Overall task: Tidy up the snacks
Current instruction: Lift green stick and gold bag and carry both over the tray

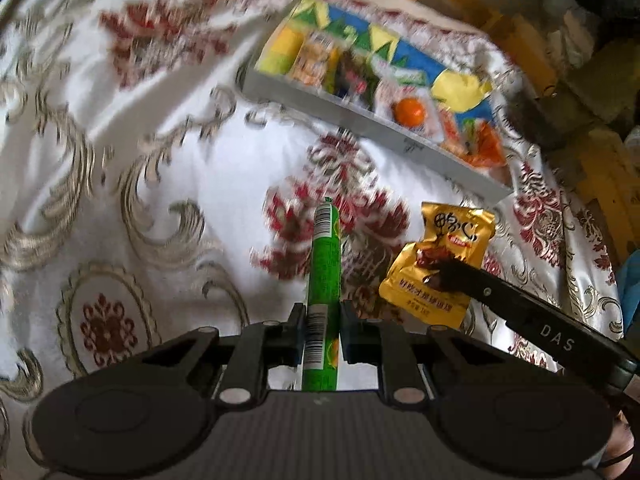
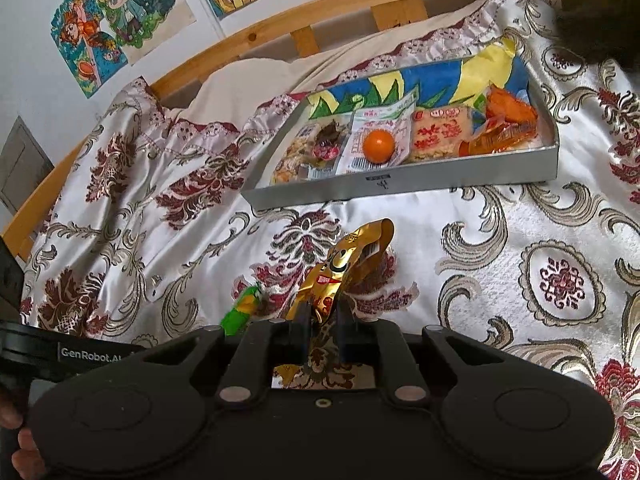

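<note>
Matte black left gripper (image 1: 322,334) and right gripper (image 2: 322,322) — round silver pivot pins, white "GenRobot.AI" and "DAS" lettering

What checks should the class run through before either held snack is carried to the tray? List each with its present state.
1. Left gripper shut on the green stick snack: ok.
2. Right gripper shut on the gold packet: ok, though it grips one end and the rest stands free.
3. Grey tray in view ahead, open side up: ok.
4. Free room in the tray: cannot tell; packets and an orange ball fill most of the near part.
5. Bedspread between the snacks and the tray free of other things: ok.
6. The two held snacks apart from each other: ok.
</note>
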{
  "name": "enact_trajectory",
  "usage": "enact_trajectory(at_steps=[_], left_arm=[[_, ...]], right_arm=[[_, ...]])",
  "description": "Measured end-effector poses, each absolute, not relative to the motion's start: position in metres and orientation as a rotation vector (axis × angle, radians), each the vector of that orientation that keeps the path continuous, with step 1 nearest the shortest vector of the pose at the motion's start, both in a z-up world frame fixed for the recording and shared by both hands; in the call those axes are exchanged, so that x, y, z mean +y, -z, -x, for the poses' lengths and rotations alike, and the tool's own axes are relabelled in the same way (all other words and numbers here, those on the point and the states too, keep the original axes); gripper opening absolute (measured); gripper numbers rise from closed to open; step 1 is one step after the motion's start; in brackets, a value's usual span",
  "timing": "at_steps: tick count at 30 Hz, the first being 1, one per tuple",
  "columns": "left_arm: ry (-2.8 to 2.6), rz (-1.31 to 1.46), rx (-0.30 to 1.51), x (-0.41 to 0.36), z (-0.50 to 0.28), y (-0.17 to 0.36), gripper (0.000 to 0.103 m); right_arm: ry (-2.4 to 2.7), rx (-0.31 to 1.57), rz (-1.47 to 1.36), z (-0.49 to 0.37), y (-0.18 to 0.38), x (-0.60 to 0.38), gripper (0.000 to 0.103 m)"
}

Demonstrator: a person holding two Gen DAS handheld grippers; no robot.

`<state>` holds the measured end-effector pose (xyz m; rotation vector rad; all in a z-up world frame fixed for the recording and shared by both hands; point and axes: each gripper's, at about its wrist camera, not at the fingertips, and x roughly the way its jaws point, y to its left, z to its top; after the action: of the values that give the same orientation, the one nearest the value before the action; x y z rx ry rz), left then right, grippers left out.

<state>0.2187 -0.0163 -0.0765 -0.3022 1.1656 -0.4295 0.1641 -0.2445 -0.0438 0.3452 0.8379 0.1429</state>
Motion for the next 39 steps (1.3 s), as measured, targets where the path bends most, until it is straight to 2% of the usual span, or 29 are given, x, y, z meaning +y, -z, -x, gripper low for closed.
enact_trajectory(at_steps=[21,30,36,39], left_arm=[[0.408,0.348,0.829,-0.013,-0.216,0.014,0.018],[0.389,0.318,0.665,-0.028,-0.230,-0.020,0.018],[0.367,0.270,0.602,-0.055,-0.262,-0.031,0.018],[0.364,0.273,0.600,-0.070,-0.283,-0.032,0.018]], right_arm=[[-0.191,0.560,-0.357,-0.157,-0.019,-0.236,0.013],[-0.182,0.430,-0.231,-0.168,-0.064,-0.249,0.013],[-0.158,0.286,-0.223,-0.186,-0.055,-0.277,0.013],[-0.125,0.278,-0.262,-0.203,-0.038,-0.292,0.013]])
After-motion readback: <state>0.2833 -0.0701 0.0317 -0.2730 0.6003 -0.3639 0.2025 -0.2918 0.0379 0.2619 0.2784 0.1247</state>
